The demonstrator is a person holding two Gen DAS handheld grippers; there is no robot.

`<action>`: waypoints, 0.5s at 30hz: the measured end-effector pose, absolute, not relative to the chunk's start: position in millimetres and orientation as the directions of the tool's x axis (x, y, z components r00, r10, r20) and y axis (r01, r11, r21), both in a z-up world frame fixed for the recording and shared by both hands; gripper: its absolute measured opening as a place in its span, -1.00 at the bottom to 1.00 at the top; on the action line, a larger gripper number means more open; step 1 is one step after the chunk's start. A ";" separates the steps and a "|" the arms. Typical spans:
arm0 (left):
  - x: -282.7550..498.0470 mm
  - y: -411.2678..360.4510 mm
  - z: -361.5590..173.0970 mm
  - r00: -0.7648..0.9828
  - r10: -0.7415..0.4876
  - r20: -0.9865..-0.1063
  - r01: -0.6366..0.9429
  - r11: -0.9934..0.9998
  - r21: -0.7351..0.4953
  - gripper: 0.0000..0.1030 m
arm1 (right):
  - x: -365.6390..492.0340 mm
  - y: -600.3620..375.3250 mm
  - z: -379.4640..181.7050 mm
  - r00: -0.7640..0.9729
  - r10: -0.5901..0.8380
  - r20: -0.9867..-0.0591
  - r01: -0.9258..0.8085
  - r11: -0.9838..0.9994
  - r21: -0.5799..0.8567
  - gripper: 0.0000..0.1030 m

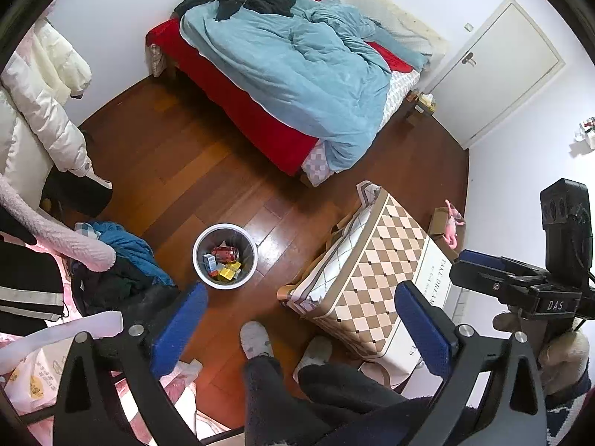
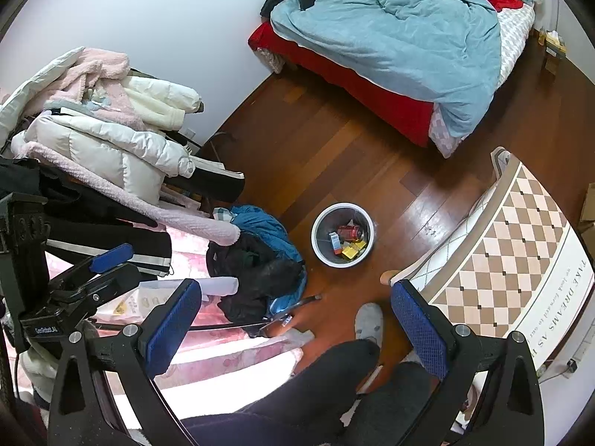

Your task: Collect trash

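Observation:
A white waste bin (image 1: pixel 208 278) (image 2: pixel 320 252) stands on the wooden floor. Inside it lie a red can (image 1: pixel 224 254) (image 2: pixel 349 231), yellow packets (image 1: pixel 229 270) (image 2: pixel 353 249) and a small blue-and-white box (image 1: pixel 209 262) (image 2: pixel 334 242). My left gripper (image 1: pixel 301 312) is held high above the floor, open, nothing between its blue pads (image 1: pixel 178 329). My right gripper (image 2: pixel 297 312) is also open and empty, well above and short of the bin. In the left wrist view the right gripper (image 1: pixel 483 264) shows at the right edge; in the right wrist view the left gripper (image 2: pixel 108 256) shows at the left.
A bed with a blue quilt (image 1: pixel 297 67) (image 2: pixel 401 33) fills the far side. A checked fabric box (image 1: pixel 375 282) (image 2: pixel 509 252) stands to the right. Piled coats (image 2: pixel 104 137) and dark clothes (image 2: pixel 256 260) lie left. The person's legs and slippers (image 1: pixel 256 340) are below. A door (image 1: pixel 494 70) is far right.

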State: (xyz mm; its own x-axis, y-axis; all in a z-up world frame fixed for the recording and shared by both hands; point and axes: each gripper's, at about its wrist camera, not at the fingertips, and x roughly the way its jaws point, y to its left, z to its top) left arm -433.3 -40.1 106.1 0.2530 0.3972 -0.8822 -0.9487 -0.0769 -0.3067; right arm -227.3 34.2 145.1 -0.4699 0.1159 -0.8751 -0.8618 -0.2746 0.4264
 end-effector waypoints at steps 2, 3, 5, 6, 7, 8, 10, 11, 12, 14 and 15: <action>-431.9 -39.0 106.6 0.256 0.397 -0.881 -0.949 -0.071 -0.308 1.00 | -227.3 34.3 145.2 -0.469 0.116 -0.875 -0.862 -0.275 0.426 1.00; -431.7 -38.7 106.8 0.259 0.396 -0.881 -0.949 -0.068 -0.309 1.00 | -226.6 35.1 146.1 -0.469 0.117 -0.875 -0.862 -0.275 0.426 1.00; -431.6 -38.0 107.8 0.263 0.397 -0.879 -0.948 -0.063 -0.312 1.00 | -226.7 35.3 146.2 -0.467 0.118 -0.876 -0.864 -0.273 0.424 1.00; -430.6 -37.5 108.8 0.263 0.397 -0.879 -0.949 -0.059 -0.310 1.00 | -225.8 36.6 146.7 -0.468 0.117 -0.876 -0.863 -0.274 0.424 1.00; -431.4 -37.1 110.0 0.263 0.399 -0.879 -0.949 -0.057 -0.310 1.00 | -225.7 36.7 146.8 -0.468 0.117 -0.876 -0.863 -0.275 0.424 1.00; -432.3 -37.0 110.5 0.265 0.399 -0.878 -0.949 -0.055 -0.312 1.00 | -224.7 37.6 147.3 -0.467 0.118 -0.877 -0.863 -0.276 0.422 1.00; -431.6 -36.7 112.1 0.266 0.402 -0.876 -0.949 -0.054 -0.312 1.00 | -223.3 39.0 147.7 -0.467 0.116 -0.877 -0.863 -0.278 0.423 1.00; -431.0 -36.7 112.6 0.265 0.402 -0.876 -0.949 -0.052 -0.311 1.00 | -222.6 39.5 148.5 -0.466 0.117 -0.877 -0.863 -0.279 0.422 1.00; -431.0 -36.8 112.7 0.266 0.402 -0.876 -0.948 -0.054 -0.313 1.00 | -222.9 39.6 148.6 -0.467 0.118 -0.876 -0.863 -0.277 0.423 1.00; -430.7 -36.6 112.7 0.268 0.402 -0.876 -0.948 -0.054 -0.314 1.00 | -221.6 40.5 149.2 -0.468 0.118 -0.876 -0.862 -0.280 0.423 1.00; -429.7 -36.7 113.8 0.268 0.402 -0.876 -0.948 -0.050 -0.313 1.00 | -220.8 40.9 149.8 -0.468 0.118 -0.876 -0.862 -0.281 0.423 1.00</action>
State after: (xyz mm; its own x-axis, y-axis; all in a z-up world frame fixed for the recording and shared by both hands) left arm -429.7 -36.7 113.8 0.2677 0.4018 -0.8757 -0.9485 -0.0499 -0.3128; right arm -220.8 40.9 149.8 -0.4681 0.1179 -0.8758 -0.8616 -0.2811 0.4227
